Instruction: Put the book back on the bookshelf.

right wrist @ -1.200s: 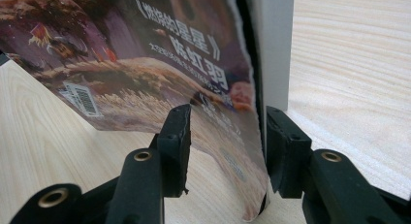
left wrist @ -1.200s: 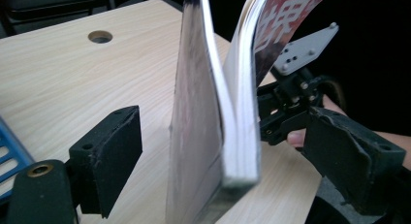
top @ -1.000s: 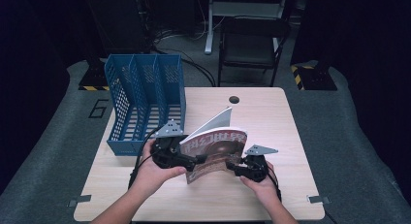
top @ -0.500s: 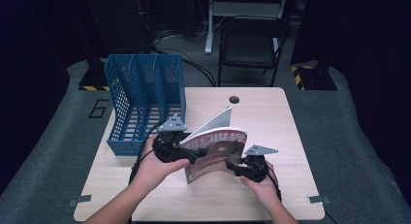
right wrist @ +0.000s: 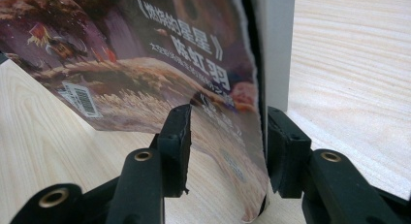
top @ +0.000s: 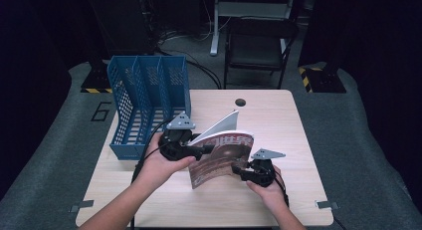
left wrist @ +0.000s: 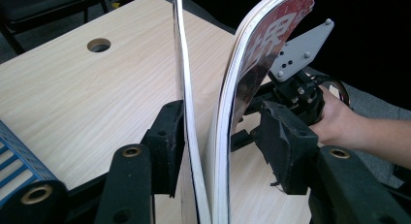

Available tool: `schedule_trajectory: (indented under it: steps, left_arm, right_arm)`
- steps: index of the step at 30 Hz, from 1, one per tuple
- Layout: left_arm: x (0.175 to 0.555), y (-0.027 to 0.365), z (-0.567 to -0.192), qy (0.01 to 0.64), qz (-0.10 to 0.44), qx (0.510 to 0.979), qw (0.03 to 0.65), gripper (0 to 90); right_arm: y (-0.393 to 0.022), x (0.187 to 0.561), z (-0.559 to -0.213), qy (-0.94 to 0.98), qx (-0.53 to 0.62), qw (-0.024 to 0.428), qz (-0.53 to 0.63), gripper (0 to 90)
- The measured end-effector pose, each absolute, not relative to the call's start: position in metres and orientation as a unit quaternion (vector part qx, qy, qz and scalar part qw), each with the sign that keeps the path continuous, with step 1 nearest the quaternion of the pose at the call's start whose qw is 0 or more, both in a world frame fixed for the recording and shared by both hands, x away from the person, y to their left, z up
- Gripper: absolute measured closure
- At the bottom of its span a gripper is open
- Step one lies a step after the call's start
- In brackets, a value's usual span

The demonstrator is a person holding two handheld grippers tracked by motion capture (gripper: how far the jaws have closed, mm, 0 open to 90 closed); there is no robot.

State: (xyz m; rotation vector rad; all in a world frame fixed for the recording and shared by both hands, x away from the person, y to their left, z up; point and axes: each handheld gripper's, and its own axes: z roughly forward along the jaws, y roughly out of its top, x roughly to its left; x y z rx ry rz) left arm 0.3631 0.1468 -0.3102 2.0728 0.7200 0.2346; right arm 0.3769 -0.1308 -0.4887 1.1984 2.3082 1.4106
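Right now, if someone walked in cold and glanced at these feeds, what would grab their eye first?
First, the glossy reddish-brown magazine standing half-open at the middle of the pale wooden table, one grey-white page fanned up apart from the rest. The left hand-held gripper has just been closing with the magazine's pages between its jaws, and the right hand-held gripper straddles its lower corner. Then the blue plastic mesh file rack at the table's left.

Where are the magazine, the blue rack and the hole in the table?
magazine (top: 221,158), high view, on its cover.
blue rack (top: 149,83), high view, on its back wall.
hole (top: 241,102), high view, on its dark middle.
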Motion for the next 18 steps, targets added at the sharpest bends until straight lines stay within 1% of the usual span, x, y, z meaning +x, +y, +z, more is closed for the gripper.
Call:
schedule_trajectory:
  steps: [8, 13, 18]
  left_arm:
    - [0.368, 0.141, -0.309, 0.292, 0.092, 0.846, 0.436, 60.4]
    - [0.37, 0.139, -0.307, 0.29, 0.101, 0.853, 0.422, 65.4]
    - [0.371, 0.134, -0.307, 0.287, 0.108, 0.863, 0.4, 66.8]
  right_arm:
    - [-0.131, 0.377, -0.489, 0.778, 0.4, 0.09, 0.476, 56.9]
    - [-0.131, 0.377, -0.489, 0.778, 0.4, 0.091, 0.476, 57.0]
    - [-0.131, 0.378, -0.489, 0.778, 0.399, 0.091, 0.476, 57.0]
